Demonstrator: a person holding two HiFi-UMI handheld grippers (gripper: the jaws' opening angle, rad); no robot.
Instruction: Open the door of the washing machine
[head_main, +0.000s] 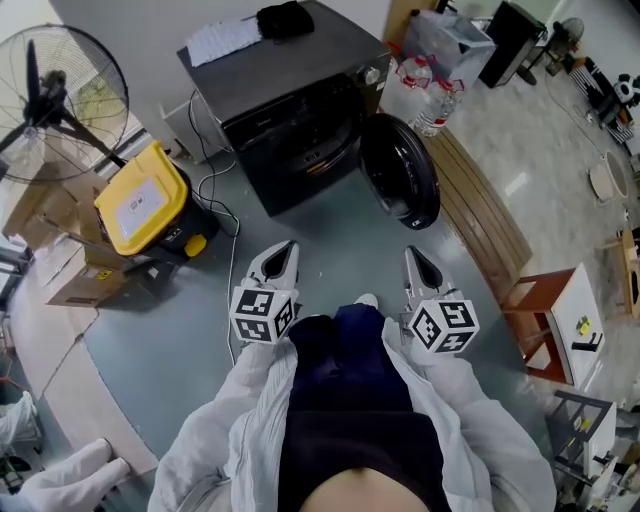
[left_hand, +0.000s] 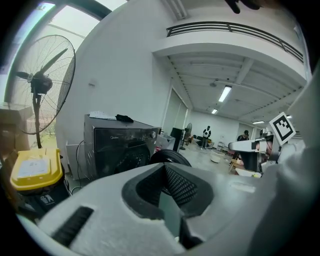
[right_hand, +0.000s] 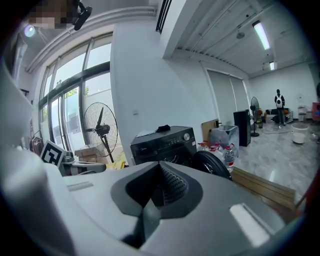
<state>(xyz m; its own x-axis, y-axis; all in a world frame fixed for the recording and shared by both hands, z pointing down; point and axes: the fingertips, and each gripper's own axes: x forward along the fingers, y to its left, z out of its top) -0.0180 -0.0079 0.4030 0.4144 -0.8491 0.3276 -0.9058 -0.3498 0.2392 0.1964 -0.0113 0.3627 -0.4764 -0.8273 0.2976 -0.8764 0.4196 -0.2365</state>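
Far left on the floor: yellow box (head_main: 140, 195), lid shut, contents hidden. The cable (head_main: 215, 200) beside it could snag your foot if you step in. Left gripper (head_main: 283, 250) fingers are closed, empty. The washing machine (head_main: 290, 100) stands ahead by the wall, drum too dark to read. Its door (head_main: 400, 170) hangs wide open; a swing of your right gripper (head_main: 415, 257), fingers closed and empty, could knock it.

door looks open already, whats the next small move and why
Probably just lower both grippers and stop. In the head view, the door hangs swung wide at the right of the washing machine, drum opening exposed, and the left gripper and right gripper are shut, empty and well short of it.
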